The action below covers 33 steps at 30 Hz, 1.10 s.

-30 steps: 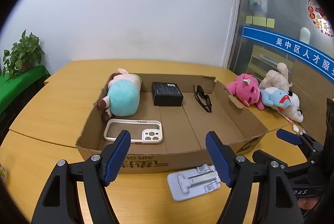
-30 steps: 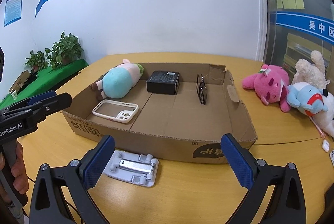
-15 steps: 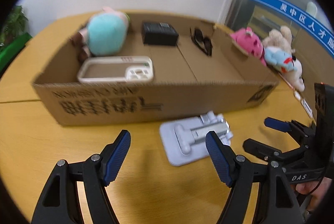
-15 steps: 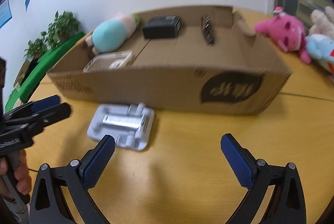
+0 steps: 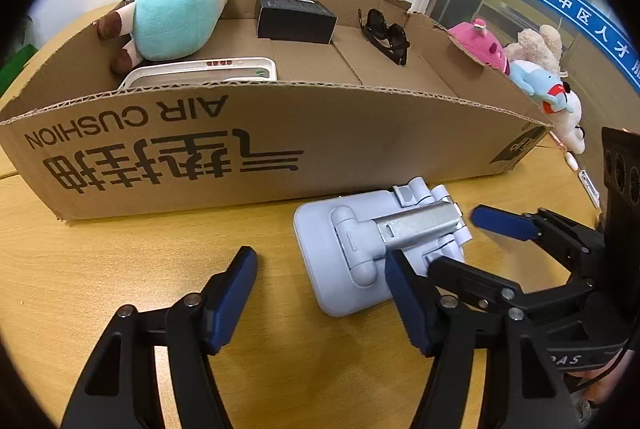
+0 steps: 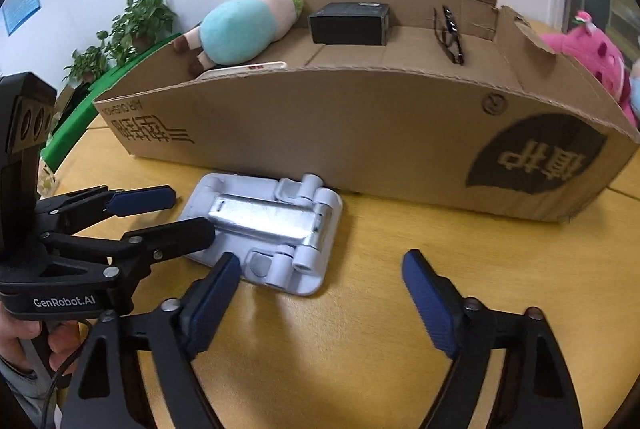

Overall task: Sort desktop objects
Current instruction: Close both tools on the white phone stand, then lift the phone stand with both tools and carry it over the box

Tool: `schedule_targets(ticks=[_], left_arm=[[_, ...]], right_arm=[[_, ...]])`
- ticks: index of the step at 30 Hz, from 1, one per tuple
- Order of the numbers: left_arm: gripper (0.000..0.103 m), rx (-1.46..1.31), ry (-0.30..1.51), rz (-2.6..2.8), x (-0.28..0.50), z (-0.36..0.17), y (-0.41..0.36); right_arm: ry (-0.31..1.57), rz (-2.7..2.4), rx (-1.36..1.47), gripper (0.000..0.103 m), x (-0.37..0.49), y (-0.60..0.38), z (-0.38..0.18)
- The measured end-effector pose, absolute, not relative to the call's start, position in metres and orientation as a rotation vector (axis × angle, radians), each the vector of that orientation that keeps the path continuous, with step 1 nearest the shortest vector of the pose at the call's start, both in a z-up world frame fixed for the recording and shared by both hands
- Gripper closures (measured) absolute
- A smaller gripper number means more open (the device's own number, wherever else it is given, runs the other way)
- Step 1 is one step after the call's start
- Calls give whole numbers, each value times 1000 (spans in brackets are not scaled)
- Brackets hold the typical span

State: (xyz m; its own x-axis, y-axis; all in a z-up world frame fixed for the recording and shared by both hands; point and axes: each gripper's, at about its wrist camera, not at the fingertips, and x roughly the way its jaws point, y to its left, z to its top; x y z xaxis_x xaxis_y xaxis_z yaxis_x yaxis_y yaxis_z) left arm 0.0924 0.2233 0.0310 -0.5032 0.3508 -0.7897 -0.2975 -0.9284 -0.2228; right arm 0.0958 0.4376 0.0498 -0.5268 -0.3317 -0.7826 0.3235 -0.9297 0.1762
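A folded white and silver phone stand lies flat on the wooden table just in front of the cardboard box; it also shows in the right wrist view. My left gripper is open and low over the table, its right finger beside the stand's near edge. My right gripper is open, its left finger at the stand's near edge. The box holds a teal plush, a black box, sunglasses and a white phone case.
Pink, beige and blue-white plush toys lie on the table to the right of the box. Potted plants on a green ledge stand at the far left. A white wall is behind the table.
Both grippers have dropped low and moved in toward the phone stand. The stand and box now fill much more of both views. Both stay open.
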Motion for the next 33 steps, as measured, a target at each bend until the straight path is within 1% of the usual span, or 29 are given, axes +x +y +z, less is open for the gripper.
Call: schedule_targets(ticks=[1, 2, 3, 4, 5, 6, 10, 16, 22, 25, 28, 33], left_arm=[[48, -1295, -86, 2421, 93, 31, 224], [59, -1294, -92, 2408, 92, 31, 224], [64, -1292, -113, 2391, 91, 31, 225], [64, -1294, -128, 2388, 91, 31, 226], [64, -1293, -124, 2388, 90, 31, 227], [64, -1289, -115, 2382, 91, 31, 229], [66, -1282, -121, 2351, 96, 31, 234], [67, -1278, -85, 2294, 111, 30, 258], [68, -1285, -20, 2239, 120, 33, 286], [68, -1270, 69, 2246, 127, 36, 296], [68, -1229, 131, 2276, 133, 47, 298], [69, -1139, 109, 2341, 131, 81, 279]], right_arm=[[-15, -2451, 1254, 31, 95, 436, 50], [-9, -2445, 1246, 37, 96, 435, 50], [1, -2439, 1236, 43, 96, 433, 51], [-11, -2424, 1229, 47, 96, 432, 51], [-21, -2415, 1222, 55, 97, 431, 52], [-33, -2406, 1213, 57, 99, 431, 52], [-43, -2432, 1195, 57, 108, 437, 52], [-73, -2453, 1206, 57, 132, 458, 52], [-122, -2505, 1252, 60, 154, 484, 55], [-103, -2535, 1264, 60, 161, 487, 57], [-118, -2546, 1262, 60, 165, 488, 59], [-129, -2568, 1169, 60, 166, 482, 83]])
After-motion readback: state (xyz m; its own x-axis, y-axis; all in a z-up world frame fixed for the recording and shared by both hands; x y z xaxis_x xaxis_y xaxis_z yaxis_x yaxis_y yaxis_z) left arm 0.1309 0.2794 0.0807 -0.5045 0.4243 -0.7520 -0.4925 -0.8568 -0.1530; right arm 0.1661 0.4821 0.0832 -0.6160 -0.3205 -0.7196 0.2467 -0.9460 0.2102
